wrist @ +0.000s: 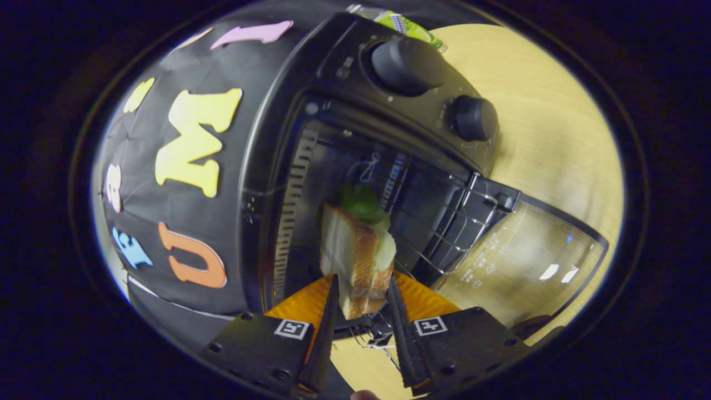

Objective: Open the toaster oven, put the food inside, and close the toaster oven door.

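We see one toaster oven (389, 128) on a light wooden desk (555, 144), and the whole view is tipped to one side. The oven is black. It has two round knobs, one big knob (408, 64) and one smaller knob (474, 118), side by side on its front panel. Its one glass door (527, 250) is folded all the way open and lies flat out over the desk. There is one wire rack (455, 228) in the oven, and it sticks part way out over the open door. We see one sandwich (358, 250). It has slices of bread stacked together, with a green leaf (361, 203) and something pale tucked in. The sandwich is held on its side, so the bread slices stand on edge. Its long way runs from the fingers toward the inside of the oven, with the leafy end going first. It sits right at the oven's mouth, part way in the dark space. Our hand-held gripper (362, 303) has two fingers, and both press on the near end of the sandwich, one on each side, so it is clenched on the sandwich. One green and white packet (411, 25) peeks out behind the oven, and we cannot tell what it is. A bit of a finger (364, 395) shows just under the hand-held gripper.
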Demonstrator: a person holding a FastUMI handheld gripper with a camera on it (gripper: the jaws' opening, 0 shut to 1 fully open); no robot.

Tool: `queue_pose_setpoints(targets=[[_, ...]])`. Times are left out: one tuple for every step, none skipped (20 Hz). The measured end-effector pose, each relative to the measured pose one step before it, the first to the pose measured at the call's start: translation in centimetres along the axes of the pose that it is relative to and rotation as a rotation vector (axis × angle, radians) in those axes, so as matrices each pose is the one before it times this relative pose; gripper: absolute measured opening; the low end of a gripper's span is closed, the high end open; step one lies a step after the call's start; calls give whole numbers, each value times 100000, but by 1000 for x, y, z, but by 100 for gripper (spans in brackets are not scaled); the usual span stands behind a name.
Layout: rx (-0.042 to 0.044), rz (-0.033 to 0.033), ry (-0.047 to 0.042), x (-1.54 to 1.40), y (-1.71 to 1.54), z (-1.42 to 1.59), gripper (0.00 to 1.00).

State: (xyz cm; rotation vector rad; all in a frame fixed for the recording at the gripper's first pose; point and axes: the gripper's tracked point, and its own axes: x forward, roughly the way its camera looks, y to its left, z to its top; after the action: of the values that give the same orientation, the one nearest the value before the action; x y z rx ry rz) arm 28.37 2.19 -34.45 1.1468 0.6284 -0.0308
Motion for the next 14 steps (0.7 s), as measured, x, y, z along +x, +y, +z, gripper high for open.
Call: queue_pose_setpoints(targets=[[-3304,-1576,2509,-207,137,-508,61],[-3985,-2797,2251,-146,-71,-602,67],[-5358,-3661,946,-370,-200,-414,73],[-5630,-3721,-115,-348,-319,-162,79],[-4865,-2513,-669,-660,46,-141,83],[-4991,-2896,558,-678,-148,-344,85],[-4606,-1281,-172,-1029,165,-156,88],[-5432,-1558,-563,-1045,73,-311,92],[-6680,-1427,-197,-1293,214,-408,93],[-7338,-955,5,-1394,253,-401,93],[-8081,-1141,-1084,-1275,277,-201,94],[-8315,-1132,-1905,-1286,184,-88,96],[-7433,-643,-1710,-1498,244,-249,97],[-6422,-783,-1548,-1326,175,-135,97]])
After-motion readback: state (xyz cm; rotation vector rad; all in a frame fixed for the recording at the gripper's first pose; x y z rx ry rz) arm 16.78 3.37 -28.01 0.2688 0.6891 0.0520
